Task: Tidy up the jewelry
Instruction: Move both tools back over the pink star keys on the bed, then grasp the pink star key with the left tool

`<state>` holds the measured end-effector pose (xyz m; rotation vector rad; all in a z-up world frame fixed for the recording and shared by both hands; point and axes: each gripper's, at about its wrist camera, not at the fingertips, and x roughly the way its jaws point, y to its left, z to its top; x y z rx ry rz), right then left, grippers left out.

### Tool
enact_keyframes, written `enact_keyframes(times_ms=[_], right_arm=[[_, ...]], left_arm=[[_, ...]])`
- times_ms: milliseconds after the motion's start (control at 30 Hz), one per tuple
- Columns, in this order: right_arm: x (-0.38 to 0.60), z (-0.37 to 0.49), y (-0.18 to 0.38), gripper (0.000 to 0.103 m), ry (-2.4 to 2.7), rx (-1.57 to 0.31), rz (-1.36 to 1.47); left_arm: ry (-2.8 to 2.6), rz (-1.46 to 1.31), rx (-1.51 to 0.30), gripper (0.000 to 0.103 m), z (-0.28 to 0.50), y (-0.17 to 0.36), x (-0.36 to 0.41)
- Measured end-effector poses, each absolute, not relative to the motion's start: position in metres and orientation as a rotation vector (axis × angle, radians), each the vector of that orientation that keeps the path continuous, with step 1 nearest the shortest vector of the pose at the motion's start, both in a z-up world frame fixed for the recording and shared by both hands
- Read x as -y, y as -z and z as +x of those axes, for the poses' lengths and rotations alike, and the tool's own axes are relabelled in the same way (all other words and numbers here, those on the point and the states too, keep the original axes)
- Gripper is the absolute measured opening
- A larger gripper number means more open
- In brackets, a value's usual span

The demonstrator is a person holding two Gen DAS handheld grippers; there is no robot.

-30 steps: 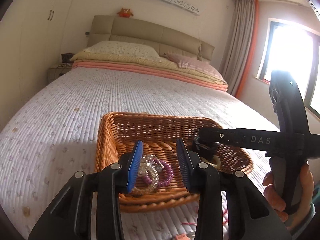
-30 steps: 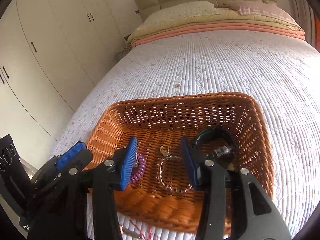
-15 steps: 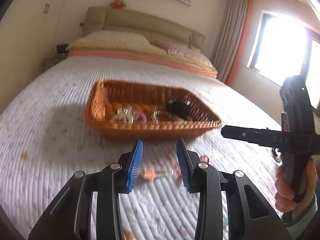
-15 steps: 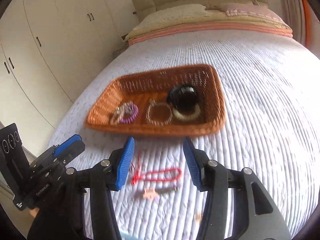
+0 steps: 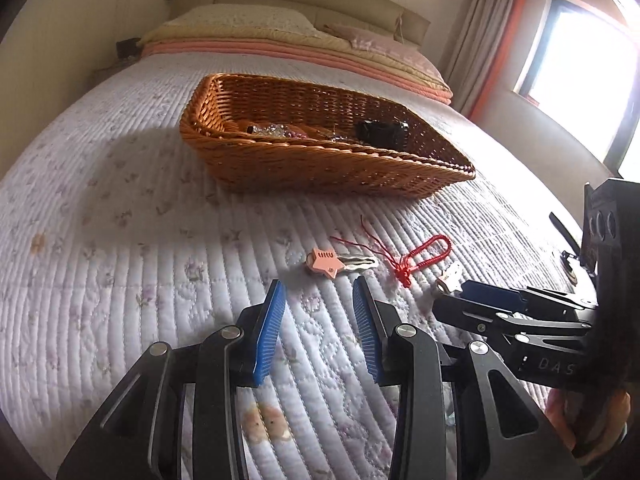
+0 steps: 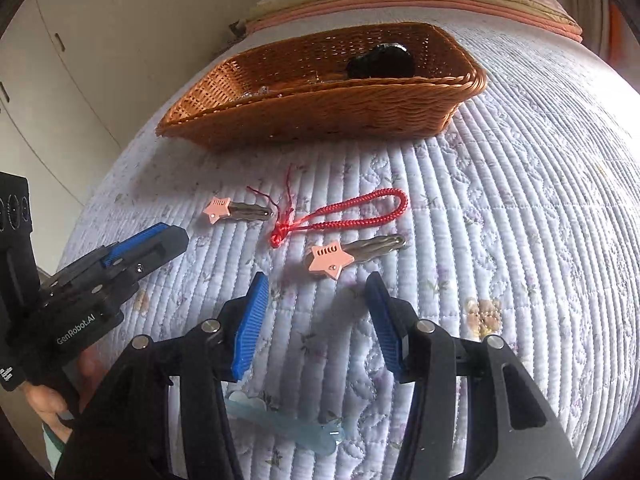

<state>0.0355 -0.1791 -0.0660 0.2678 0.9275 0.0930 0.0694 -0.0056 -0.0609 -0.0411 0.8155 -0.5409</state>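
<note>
Wicker basket [image 6: 320, 104] sits on the quilted bed [image 6: 520, 240] at 12 o'clock, already holding jewelry. Red cord bracelet [image 6: 348, 212] lies between basket and grippers. Nearer star hair clip [image 6: 332, 260] lies just ahead of the right gripper [image 6: 316, 320], long axis toward 2 o'clock; the second star clip [image 5: 324, 266] lies just ahead of the left gripper [image 5: 318, 332]. Both grippers stand spread, holding nothing, touching nothing.
</note>
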Motion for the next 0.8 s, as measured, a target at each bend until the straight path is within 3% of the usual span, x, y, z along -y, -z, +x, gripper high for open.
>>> enact_keyframes(times_ms=[233, 567, 800], right_arm=[[0.180, 0.038, 0.070, 0.047, 0.026, -0.903, 0.249], [0.238, 0.009, 0.070, 0.045, 0.013, -0.876, 0.353], [0.223, 0.006, 0.063, 0.045, -0.020, -0.844, 0.294]], left_arm=[[0.630, -0.005, -0.853, 0.034, 0.097, 0.059, 0.026], [0.743, 0.055, -0.876, 0.034, 0.064, 0.061, 0.047], [0.650, 0.091, -0.864, 0.036, 0.070, 0.065, 0.047]])
